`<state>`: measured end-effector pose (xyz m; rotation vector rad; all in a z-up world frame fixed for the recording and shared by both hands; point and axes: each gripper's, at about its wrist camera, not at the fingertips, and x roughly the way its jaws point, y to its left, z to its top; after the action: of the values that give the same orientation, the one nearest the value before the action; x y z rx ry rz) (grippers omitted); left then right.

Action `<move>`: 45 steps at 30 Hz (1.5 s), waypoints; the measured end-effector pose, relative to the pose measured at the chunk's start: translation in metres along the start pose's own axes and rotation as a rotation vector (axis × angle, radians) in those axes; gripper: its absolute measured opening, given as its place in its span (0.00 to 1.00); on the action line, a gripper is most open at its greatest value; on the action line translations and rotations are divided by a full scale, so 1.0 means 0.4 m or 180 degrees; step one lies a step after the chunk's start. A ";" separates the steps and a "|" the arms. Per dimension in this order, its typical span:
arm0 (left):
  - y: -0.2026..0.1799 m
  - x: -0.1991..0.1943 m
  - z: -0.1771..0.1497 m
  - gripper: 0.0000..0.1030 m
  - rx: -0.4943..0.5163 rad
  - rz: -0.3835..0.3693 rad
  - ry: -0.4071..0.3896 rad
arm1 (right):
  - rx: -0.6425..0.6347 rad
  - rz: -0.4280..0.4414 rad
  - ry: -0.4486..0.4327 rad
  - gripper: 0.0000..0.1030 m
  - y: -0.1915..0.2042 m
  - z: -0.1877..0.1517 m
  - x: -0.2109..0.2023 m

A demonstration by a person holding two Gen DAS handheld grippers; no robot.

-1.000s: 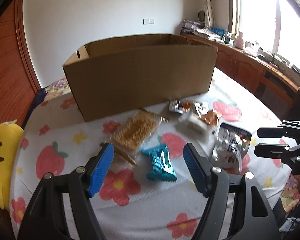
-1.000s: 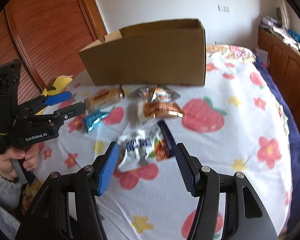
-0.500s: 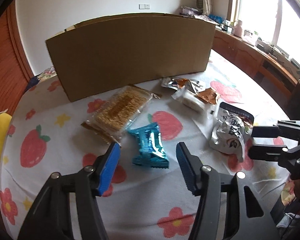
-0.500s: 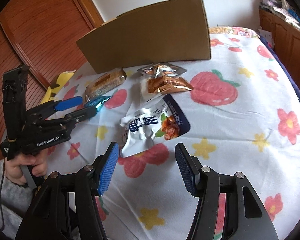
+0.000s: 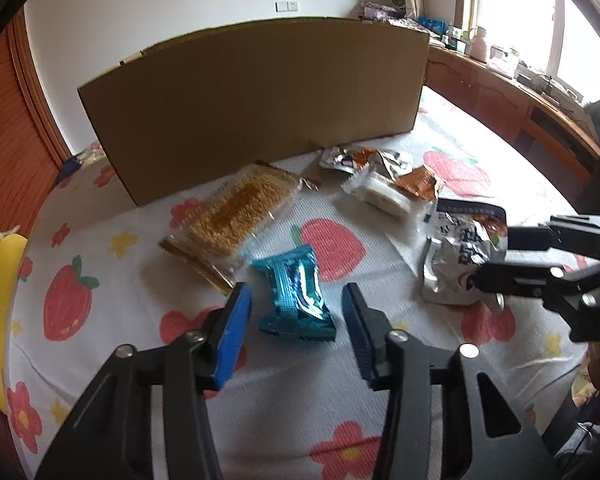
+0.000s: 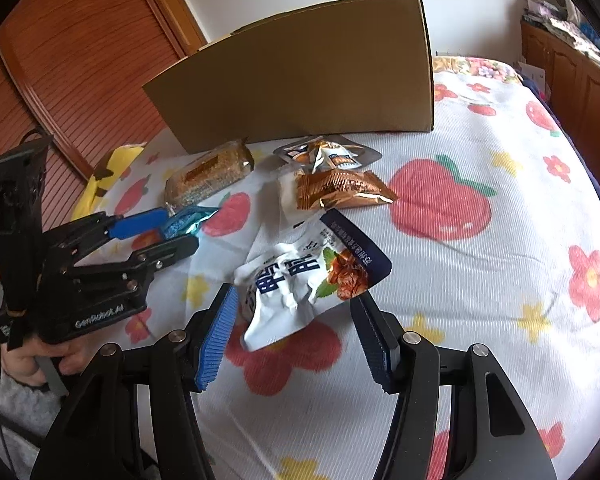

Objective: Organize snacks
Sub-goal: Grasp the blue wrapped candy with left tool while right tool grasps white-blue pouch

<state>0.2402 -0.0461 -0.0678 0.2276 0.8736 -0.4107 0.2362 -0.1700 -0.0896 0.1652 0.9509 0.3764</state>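
- Step in hand, by the look of it: pick-up. The left gripper (image 5: 296,312) was closing on the teal snack packet (image 5: 295,295); the packet sat between the jaws on the bed (image 5: 260,420), pads not yet touching it, a small gap each side.
- The right gripper (image 6: 294,330) stood half open and straddled the near end of the white-and-navy pouch (image 6: 300,284). No pad contact visible, so nothing gripped there.
- Nothing lifted yet; all snacks lay on the flowered bedspread in front of the cardboard box (image 5: 256,108), whose inside was hidden from both views.
- Layout: the teal packet lay near-left and the white-and-navy pouch near-right. Farther off, the clear cracker pack (image 5: 240,212) lay far-left just before the box, and the brown wrapper (image 6: 340,190) and the silver wrapper (image 6: 326,154) lay far-right.
- Next move probably called for finishing the left squeeze across the packet's width, then a lift clear of the cracker pack's edge, which lay just beside it.
- Risk, as a judgement: slippery foil could slide off the pads if pinched only at the crimped end.
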 end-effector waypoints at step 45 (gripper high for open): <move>-0.012 -0.101 -0.082 0.34 -0.0294 -0.0204 -0.0197 | -0.0325 -0.0234 -0.0084 0.34 0.055 -0.024 0.000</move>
<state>0.1925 -0.0283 -0.0569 0.1013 0.8386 -0.4338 0.2232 -0.1501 -0.0885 0.0420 0.9071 0.3532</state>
